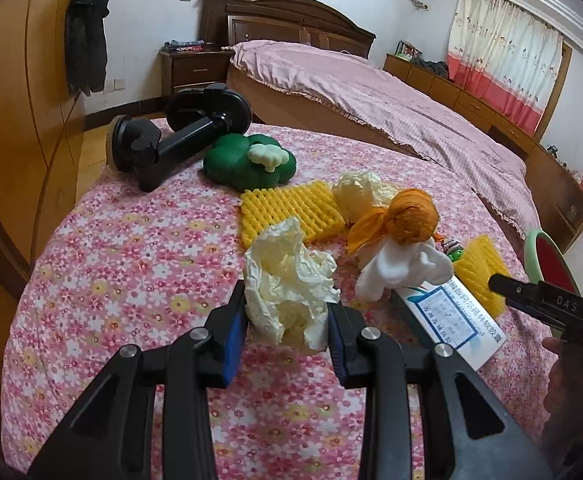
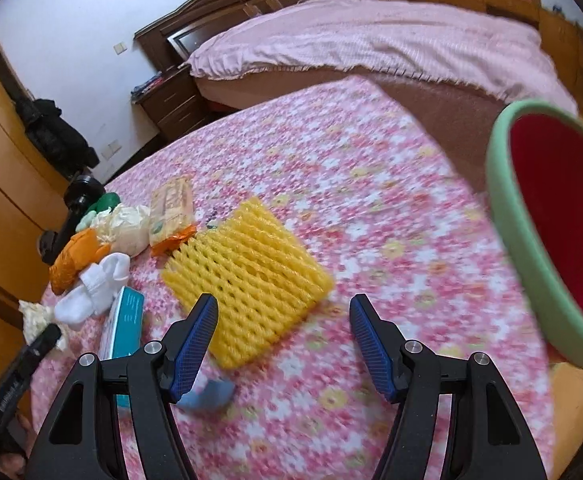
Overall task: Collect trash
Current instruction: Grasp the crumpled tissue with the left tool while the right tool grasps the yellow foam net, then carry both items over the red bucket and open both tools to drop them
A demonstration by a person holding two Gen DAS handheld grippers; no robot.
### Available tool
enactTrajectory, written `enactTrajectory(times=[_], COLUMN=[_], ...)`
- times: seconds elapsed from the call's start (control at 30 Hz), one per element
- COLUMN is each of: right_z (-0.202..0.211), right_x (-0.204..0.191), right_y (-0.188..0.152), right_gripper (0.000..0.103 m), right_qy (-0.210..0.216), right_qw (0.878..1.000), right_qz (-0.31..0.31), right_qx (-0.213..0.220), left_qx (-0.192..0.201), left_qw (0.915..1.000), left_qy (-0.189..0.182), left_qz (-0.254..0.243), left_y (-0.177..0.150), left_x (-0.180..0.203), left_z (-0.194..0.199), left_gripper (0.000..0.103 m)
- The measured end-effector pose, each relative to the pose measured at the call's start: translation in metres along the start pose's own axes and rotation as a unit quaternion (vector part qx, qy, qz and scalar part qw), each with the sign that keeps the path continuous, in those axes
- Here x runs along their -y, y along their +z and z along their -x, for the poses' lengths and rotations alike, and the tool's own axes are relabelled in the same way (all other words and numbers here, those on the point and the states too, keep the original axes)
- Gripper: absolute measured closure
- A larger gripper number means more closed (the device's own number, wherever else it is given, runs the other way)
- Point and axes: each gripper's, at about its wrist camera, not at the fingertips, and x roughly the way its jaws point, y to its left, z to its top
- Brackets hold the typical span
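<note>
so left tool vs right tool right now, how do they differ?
The left tool is shut on the crumpled cream paper, while the right tool stands open with nothing between its pads. The left tool's jaws sit narrow; the right tool's jaws are spread wide. The left tool is over the clutter pile; the right tool sits by the yellow foam net, near the red bin. Both have blue pads on black arms.
</note>
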Motion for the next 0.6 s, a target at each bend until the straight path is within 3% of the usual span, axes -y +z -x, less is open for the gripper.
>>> enactTrajectory(times=[0.03, 0.07, 0.4, 0.6], right_z=[-0.002, -0.003, 0.000, 0.026], right_x=[0.000, -0.001, 0.010, 0.009], right_y=[0.000, 0.000, -0.005, -0.011], right_gripper=[0.039, 0.052, 0.092, 0.094], right_qy=[0.007, 0.010, 0.037, 0.051], right_qw=[1.000, 1.000, 0.999, 0.995], right_qz=[-0.003, -0.002, -0.027, -0.034], right_qx=[0.006, 0.009, 0.026, 0.082], left_qx=[-0.001, -0.003, -0.007, 0.004], left_qw=[1.0000, 1.0000, 1.0000, 0.9999], left_qy=[0.000, 0.000, -0.007, -0.012], left_qz=[0.000, 0.000, -0.002, -0.011], left_y=[0.000, 0.000, 0.000, 0.001], left_x=[0.000, -0.001, 0.000, 0.005], left_z=[-0.001, -0.002, -0.004, 0.013], left_gripper=[0.067, 0.067, 0.067, 0.067])
